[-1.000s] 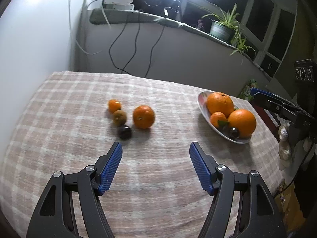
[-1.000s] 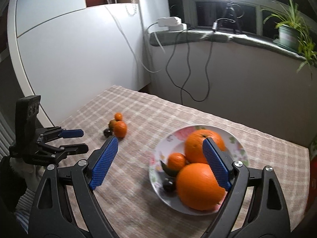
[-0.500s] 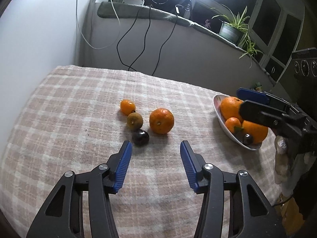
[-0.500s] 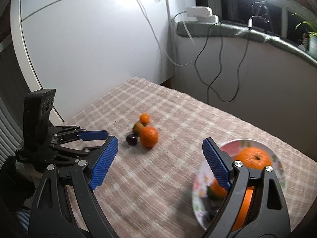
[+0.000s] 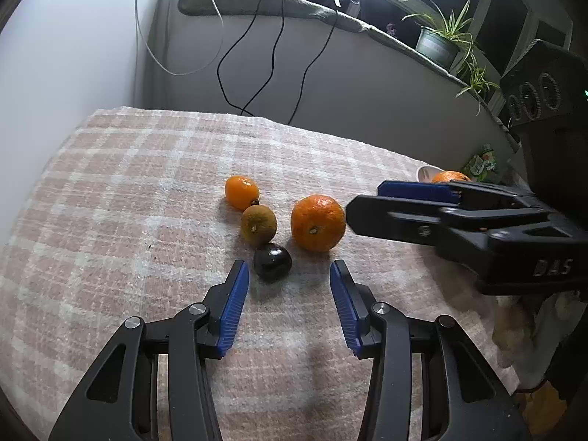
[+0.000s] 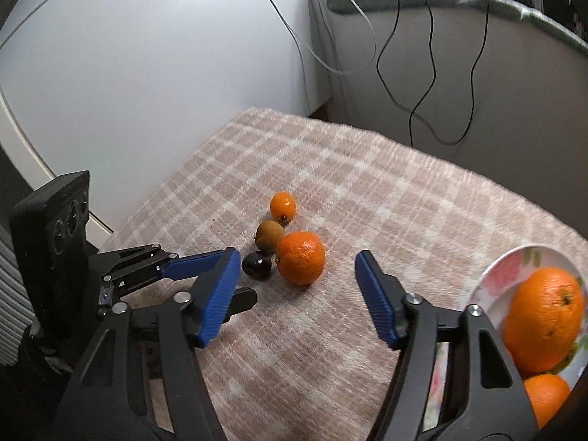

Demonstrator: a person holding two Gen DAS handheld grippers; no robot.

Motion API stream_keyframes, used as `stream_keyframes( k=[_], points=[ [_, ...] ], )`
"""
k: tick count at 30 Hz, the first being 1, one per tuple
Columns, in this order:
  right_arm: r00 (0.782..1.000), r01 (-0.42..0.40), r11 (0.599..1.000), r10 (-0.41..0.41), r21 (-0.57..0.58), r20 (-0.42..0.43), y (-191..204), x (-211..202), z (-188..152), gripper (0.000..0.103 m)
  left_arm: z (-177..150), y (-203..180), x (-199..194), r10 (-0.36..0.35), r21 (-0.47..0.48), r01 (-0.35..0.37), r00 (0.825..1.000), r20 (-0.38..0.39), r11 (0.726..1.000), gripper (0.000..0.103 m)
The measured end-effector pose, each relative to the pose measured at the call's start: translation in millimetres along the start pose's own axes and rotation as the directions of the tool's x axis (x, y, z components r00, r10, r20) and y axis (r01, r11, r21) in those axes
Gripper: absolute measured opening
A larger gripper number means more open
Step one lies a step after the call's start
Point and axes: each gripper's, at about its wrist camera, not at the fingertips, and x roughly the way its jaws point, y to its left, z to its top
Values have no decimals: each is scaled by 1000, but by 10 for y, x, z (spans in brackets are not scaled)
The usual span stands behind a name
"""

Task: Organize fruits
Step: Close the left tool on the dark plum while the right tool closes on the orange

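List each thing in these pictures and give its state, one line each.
Left gripper: jaws closing, empty, just short of the dark plum.
Right gripper: jaws closing, empty, near the large mandarin.
Dark plum: loose on the cloth.
Large mandarin: loose on the cloth.
Plate: holding oranges.

Two close, downward wrist views, shared fruit cluster [image 5: 272, 228]

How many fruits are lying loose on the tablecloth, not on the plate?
4, in one cluster: a small orange farthest, a brown fruit beside it, a dark plum nearest, a bigger orange to the right.
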Motion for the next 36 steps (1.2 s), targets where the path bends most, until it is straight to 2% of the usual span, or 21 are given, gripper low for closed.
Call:
stream_keyframes(
  k=[4, 12, 18, 21, 36],
  points=[
    [1000, -4, 999, 5, 34, -30, -43, 135, 11, 56, 12, -3, 58, 11, 12, -11, 1000, -16, 1000, 41],
    [997, -1, 999, 4, 44, -72, -19, 316, 23, 53, 76, -21, 164, 26, 11, -26, 999, -30, 1000, 38],
    [995, -11, 998, 18, 69, -94, -37, 413, 26, 47, 130, -55, 270, 42, 26, -41, 998, -43, 999, 29],
    [995, -18, 997, 26, 73, -100, -42, 438, 24, 39, 148, -50, 293, 48, 15, -48, 998, -42, 999, 24],
    [998, -26, 996, 31, 87, -59, -51, 276, -20, 38, 75, -15, 187, 50, 19, -49, 999, -22, 999, 22]
  ],
)
